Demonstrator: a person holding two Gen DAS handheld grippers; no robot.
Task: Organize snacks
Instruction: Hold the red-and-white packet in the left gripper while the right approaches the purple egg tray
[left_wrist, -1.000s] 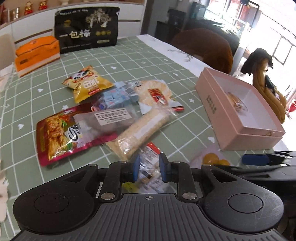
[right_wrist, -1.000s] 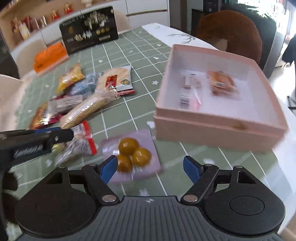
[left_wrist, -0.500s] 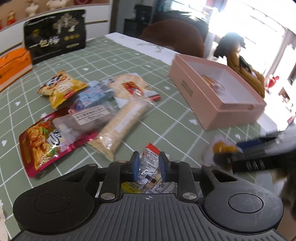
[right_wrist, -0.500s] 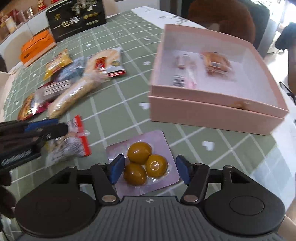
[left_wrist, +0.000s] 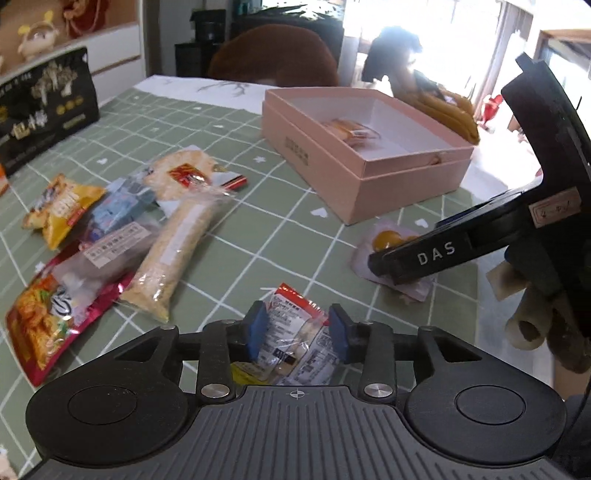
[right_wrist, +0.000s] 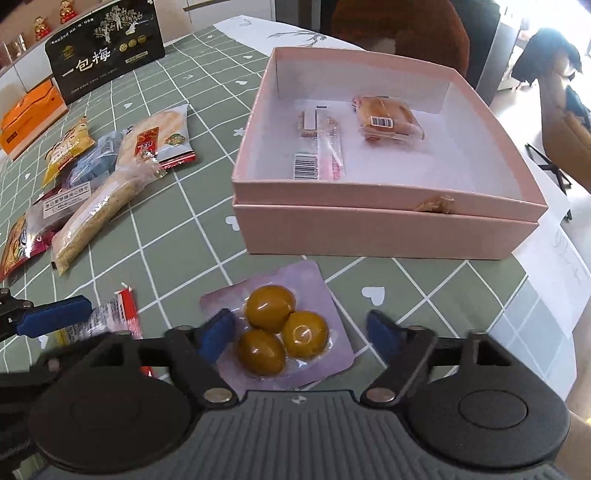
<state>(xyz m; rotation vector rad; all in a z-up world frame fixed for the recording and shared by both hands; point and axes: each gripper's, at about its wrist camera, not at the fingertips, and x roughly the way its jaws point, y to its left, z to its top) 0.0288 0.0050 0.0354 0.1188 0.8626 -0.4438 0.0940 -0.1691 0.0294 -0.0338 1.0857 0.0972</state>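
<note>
My left gripper (left_wrist: 298, 328) is open with its blue pads on either side of a small clear snack packet with a red end (left_wrist: 295, 332) that lies on the green tablecloth. My right gripper (right_wrist: 301, 332) is open and straddles a purple pack of three olive-coloured balls (right_wrist: 282, 325); this pack also shows in the left wrist view (left_wrist: 384, 242), partly under the right gripper. An open pink box (right_wrist: 388, 225) holds a striped stick packet (right_wrist: 319, 146) and a wrapped bun (right_wrist: 386, 118).
A pile of snacks lies at the left: a long grain bar (left_wrist: 177, 254), a red noodle bag (left_wrist: 48, 317), a yellow chip bag (left_wrist: 61, 210) and a rice cracker pack (right_wrist: 159, 136). A black bag (right_wrist: 107, 48) and an orange box (right_wrist: 27, 118) stand at the far edge.
The left gripper's pads have opened wider around the clear packet. The right gripper has moved closer over the purple pack, its pads now beside it.
</note>
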